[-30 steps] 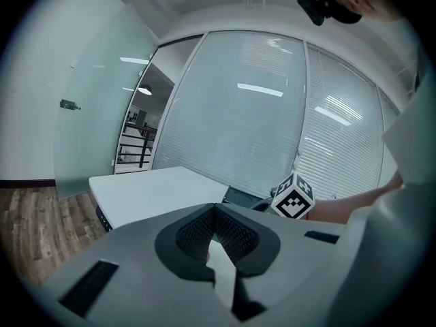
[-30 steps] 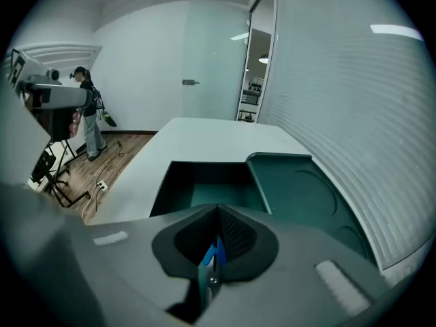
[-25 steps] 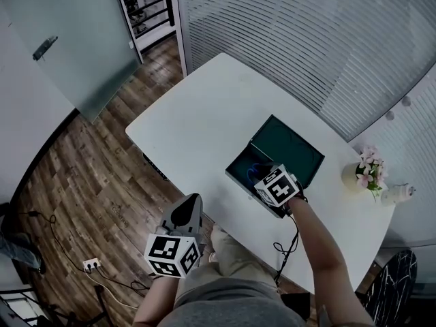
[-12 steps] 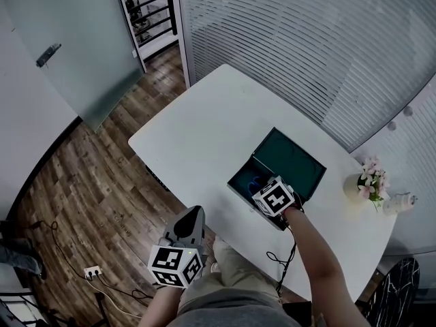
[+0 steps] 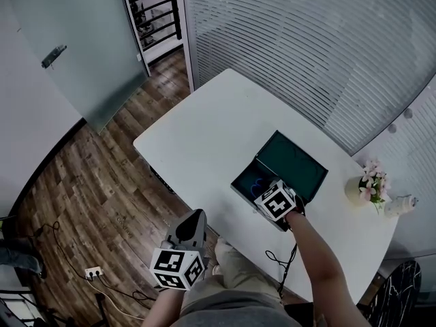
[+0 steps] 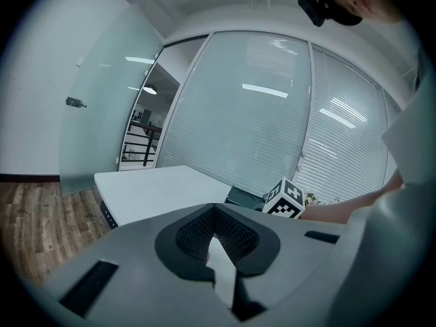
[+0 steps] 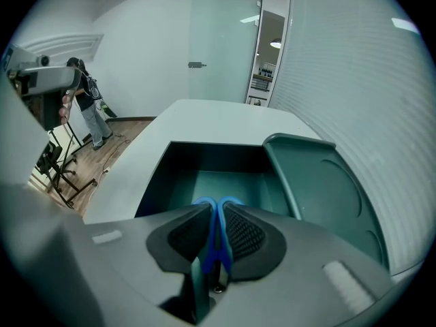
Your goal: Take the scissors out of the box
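Note:
A dark green box (image 5: 240, 180) lies open on the white table (image 5: 204, 125), its lid (image 5: 294, 163) folded back. Blue-handled scissors (image 5: 257, 181) lie inside. My right gripper (image 5: 264, 189) reaches down into the box's near end. In the right gripper view its jaws are closing, with the blue scissors handles (image 7: 219, 218) between the pads (image 7: 244, 236) and touching both. My left gripper (image 5: 195, 216) hangs off the table's near edge over the floor. It is shut and holds nothing (image 6: 214, 208).
A vase of pink flowers (image 5: 368, 181) and a small white object (image 5: 399, 200) stand at the table's far right corner. Slatted glass walls run behind the table. Cables lie on the wood floor (image 5: 102, 182) at left. A person (image 7: 85, 107) stands by a stand far off.
The right gripper stays over the box's near end and the left gripper keeps its place. The head view has shifted slightly.

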### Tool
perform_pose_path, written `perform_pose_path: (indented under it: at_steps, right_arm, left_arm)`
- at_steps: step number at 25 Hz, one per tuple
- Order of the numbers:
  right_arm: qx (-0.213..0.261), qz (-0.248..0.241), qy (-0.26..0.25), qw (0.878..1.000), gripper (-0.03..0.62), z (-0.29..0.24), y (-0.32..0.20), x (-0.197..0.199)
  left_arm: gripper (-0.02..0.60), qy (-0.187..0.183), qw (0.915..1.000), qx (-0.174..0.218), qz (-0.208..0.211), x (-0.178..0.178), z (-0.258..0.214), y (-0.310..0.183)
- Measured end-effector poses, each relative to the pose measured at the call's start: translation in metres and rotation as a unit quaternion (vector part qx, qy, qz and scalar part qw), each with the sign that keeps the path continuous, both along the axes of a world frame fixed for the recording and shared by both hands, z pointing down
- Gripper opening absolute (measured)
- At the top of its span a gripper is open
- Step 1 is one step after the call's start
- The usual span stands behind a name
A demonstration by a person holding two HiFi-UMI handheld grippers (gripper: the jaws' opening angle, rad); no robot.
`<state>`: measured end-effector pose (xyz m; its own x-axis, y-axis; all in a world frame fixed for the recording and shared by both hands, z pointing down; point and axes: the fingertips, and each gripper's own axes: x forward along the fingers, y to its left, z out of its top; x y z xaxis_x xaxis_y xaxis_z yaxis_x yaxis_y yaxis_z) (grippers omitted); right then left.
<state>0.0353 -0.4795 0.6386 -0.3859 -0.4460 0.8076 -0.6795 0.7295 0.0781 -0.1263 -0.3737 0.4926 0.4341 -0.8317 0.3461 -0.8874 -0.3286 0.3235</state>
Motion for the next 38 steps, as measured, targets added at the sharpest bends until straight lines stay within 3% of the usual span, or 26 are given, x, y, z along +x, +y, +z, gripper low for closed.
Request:
perform_pose_path:
  at_steps: [17,24,38]
  right_arm:
    - [0.143,0.059,-0.047,0.987,0.078,-0.091,0.028,-0.002]
    - [0.215,0.088,-0.082,0.969,0.078,-0.143,0.055,-0.004]
    - [0.307,0.111,-0.174,0.929,0.078,-0.233,0.15,-0.016]
  left_arm:
    - [0.005,0.008,0.9997,0.024,0.0,-0.01,-0.021,0.045]
    - [0.005,0.007,0.999,0.044,0.007,-0.012,-0.037,0.067]
    - [0.005,0.005,0.9963,0.086,0.001,-0.016,-0.071,0.111]
